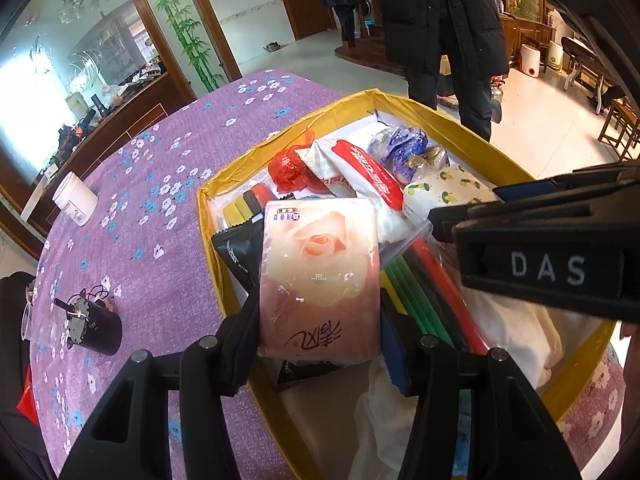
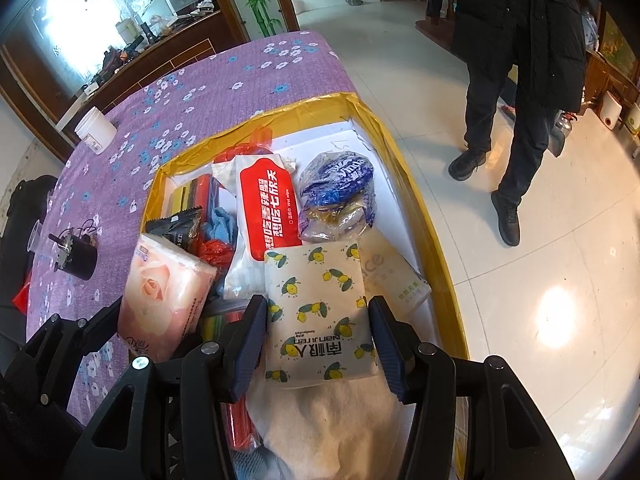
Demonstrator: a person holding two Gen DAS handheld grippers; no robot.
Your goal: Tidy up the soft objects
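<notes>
Both pairs of jaws were clenched on soft packs. At lower centre of the left wrist view, the left gripper [image 1: 320, 344] pinched a pink rose-print tissue pack [image 1: 318, 280] by its long sides. At lower centre of the right wrist view, the right gripper [image 2: 318, 344] pinched a lemon-print tissue pack [image 2: 316, 312] the same way. Both packs were held just above the clutter in a yellow-rimmed box [image 2: 420, 208] on a purple flowered tablecloth [image 1: 160, 184].

These packs looked light and squashy, with glossy plastic wrap that creases and could slip, so a hold across the middle of the long sides seemed safest. Among the box's contents were a red-and-white wet-wipe pouch [image 2: 268, 208], crinkled red plastic [image 1: 286, 170] and a cream towel [image 2: 332, 416] with a fluffy nap.
</notes>
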